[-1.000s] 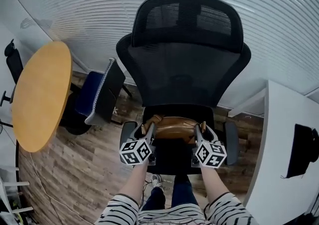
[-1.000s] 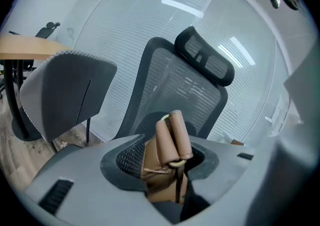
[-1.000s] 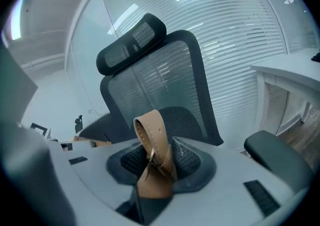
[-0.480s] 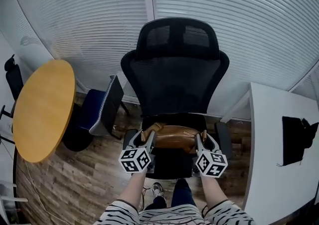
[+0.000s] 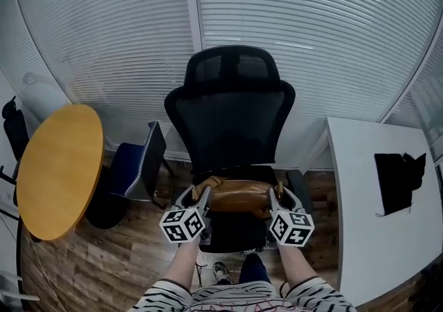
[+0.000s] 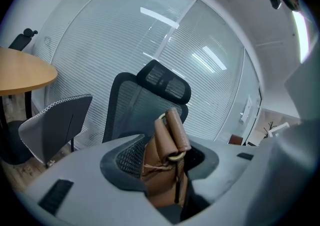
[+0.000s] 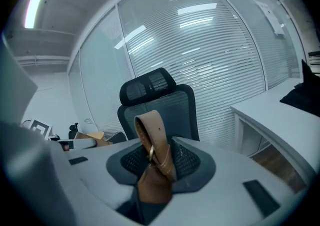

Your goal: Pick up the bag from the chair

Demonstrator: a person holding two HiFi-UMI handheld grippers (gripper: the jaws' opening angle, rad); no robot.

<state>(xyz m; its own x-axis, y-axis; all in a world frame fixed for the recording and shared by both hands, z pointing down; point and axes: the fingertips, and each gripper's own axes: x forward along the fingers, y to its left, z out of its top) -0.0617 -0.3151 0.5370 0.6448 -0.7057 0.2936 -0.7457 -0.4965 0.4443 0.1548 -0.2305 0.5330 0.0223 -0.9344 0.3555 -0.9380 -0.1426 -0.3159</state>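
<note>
Above the seat of the black mesh office chair (image 5: 232,117) we hold the brown leather bag (image 5: 239,198) by both ends, the left gripper (image 5: 205,193) and right gripper (image 5: 273,194) each pinching a strap end. We judge the grasp done; carrying it clear is left.

The bag (image 5: 237,197) hung crosswise over the seat of the office chair (image 5: 232,120), in front of its backrest. The left gripper (image 5: 203,191) was clamped on the bag's left end and the right gripper (image 5: 273,194) on its right end. Left of the office chair stood a smaller chair (image 5: 140,162), and further left a round table (image 5: 57,162). A desk (image 5: 367,234) lay to the right, with a cloth-like item (image 5: 396,180) on it. Window blinds (image 5: 325,41) ran behind everything.
</note>
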